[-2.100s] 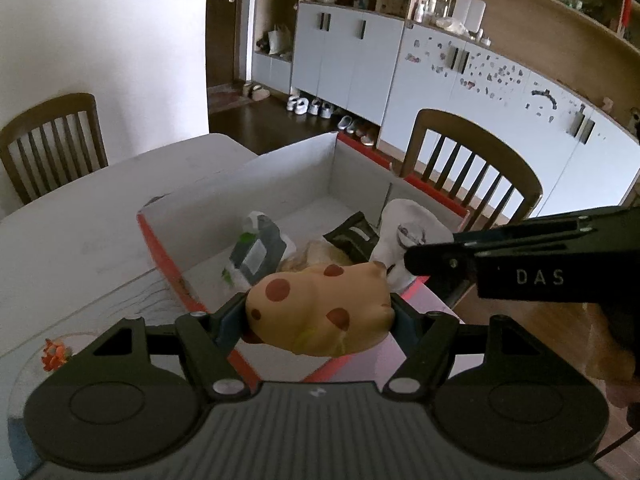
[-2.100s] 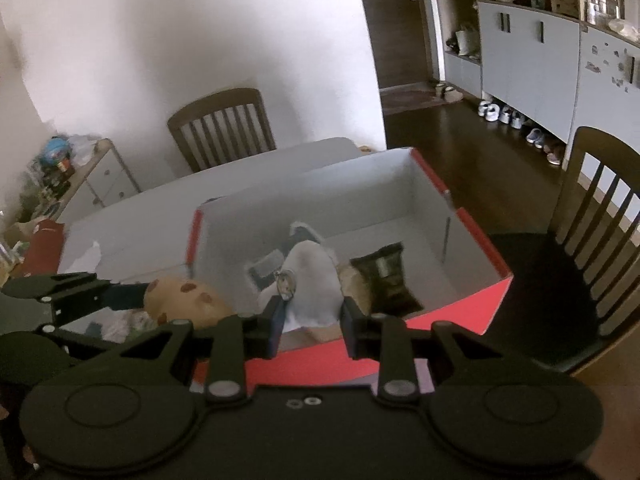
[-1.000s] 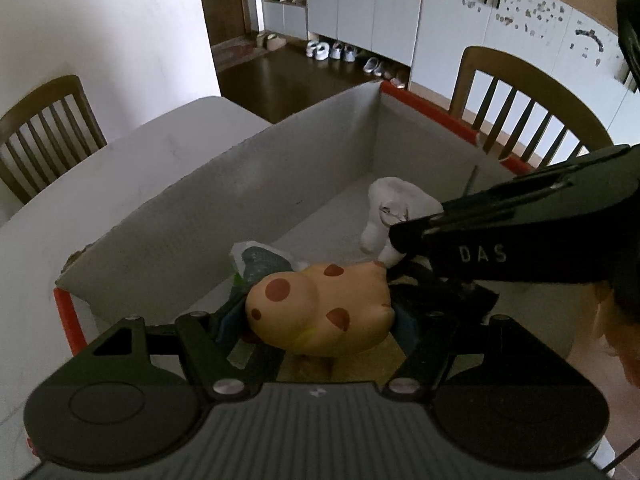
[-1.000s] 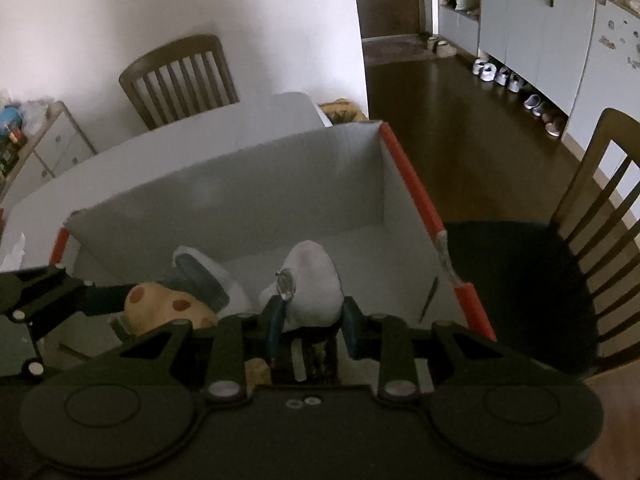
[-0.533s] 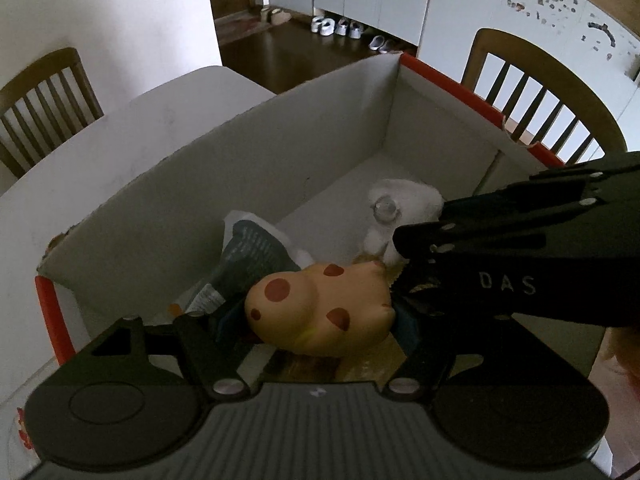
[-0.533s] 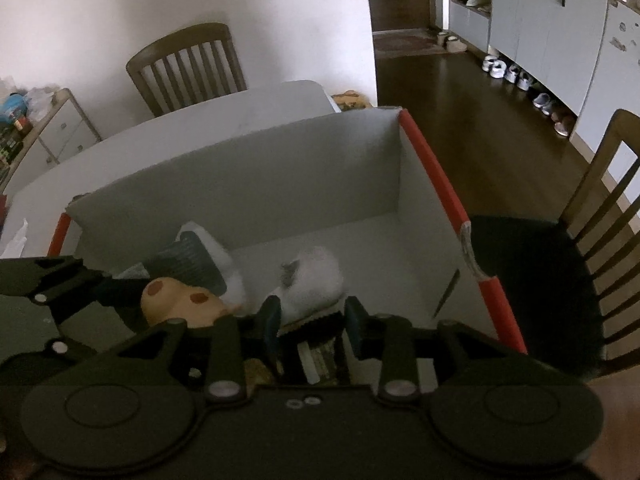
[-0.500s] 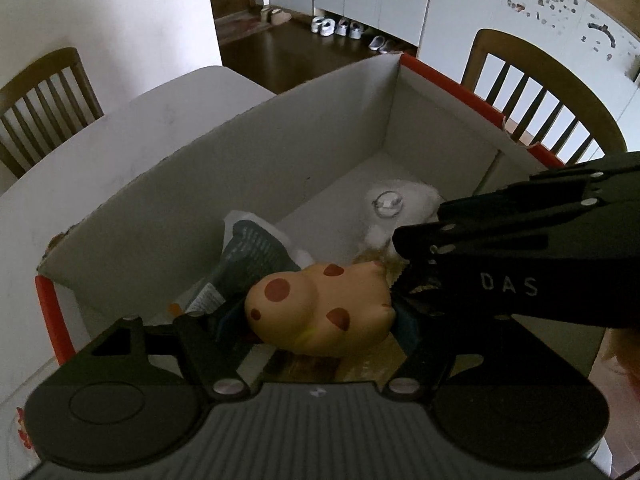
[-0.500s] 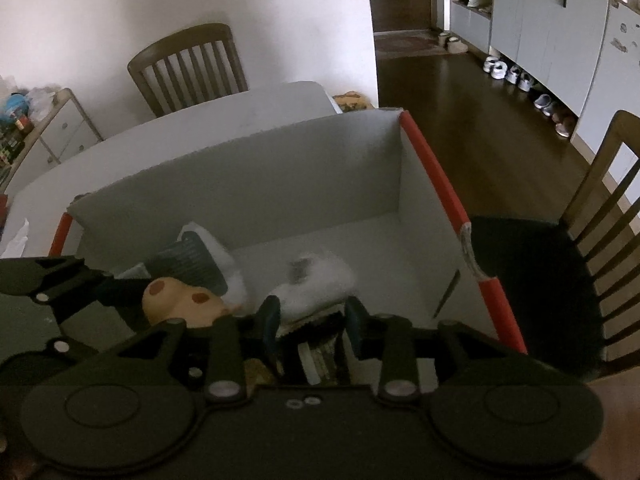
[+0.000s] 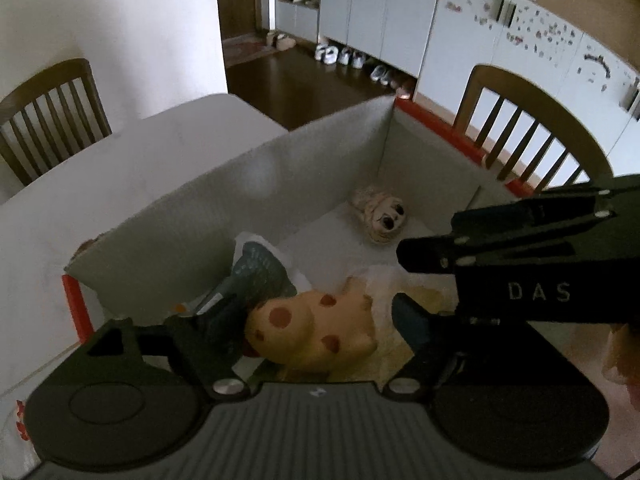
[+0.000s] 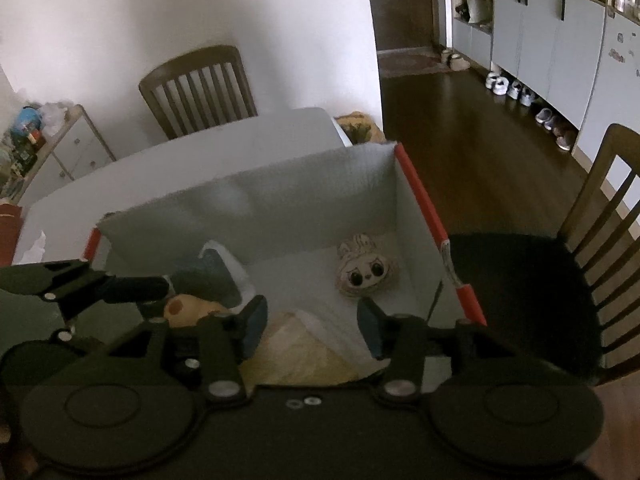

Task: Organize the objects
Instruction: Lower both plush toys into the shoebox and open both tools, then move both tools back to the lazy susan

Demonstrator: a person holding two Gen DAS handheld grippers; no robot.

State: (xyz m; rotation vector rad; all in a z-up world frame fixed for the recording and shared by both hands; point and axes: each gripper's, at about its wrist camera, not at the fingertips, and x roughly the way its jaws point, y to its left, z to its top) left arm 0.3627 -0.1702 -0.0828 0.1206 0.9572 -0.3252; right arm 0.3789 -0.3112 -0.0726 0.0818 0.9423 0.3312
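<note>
A: Both grippers are over the box (image 10: 304, 184) now. The right gripper (image 10: 312, 326) has just been opening, its jaws stand wide with nothing between them, and the plush face toy (image 10: 366, 270) lies on the box floor at about 1 o'clock from its tips, near the far right corner.

B: And the left gripper (image 9: 316, 320)? Its jaws have also just been opening. The spotted yellow toy (image 9: 316, 330) sits between them, with a clear gap at the right finger (image 9: 412, 322). On the left side the view is dim, so I can't say for sure whether that pad still touches.

A: Risk, as I see it: the toy looks to be resting partly on the grey-blue pouch (image 9: 256, 276) at 11 o'clock, so it could roll or snag on a finger as the hand lifts out.

B: The other worry is crowding. In the left view, the right gripper's body (image 9: 520, 264) crosses at 3 o'clock, just beside the left one. A careless lift could knock the 2 together.

A: Edges: the red-trimmed rim (image 10: 420, 200) runs close along the right gripper's 2 o'clock side, and the far wall stands at 12.

B: Open room is straight up and back toward the holder. The floor between the 2 toys is bare.
</note>
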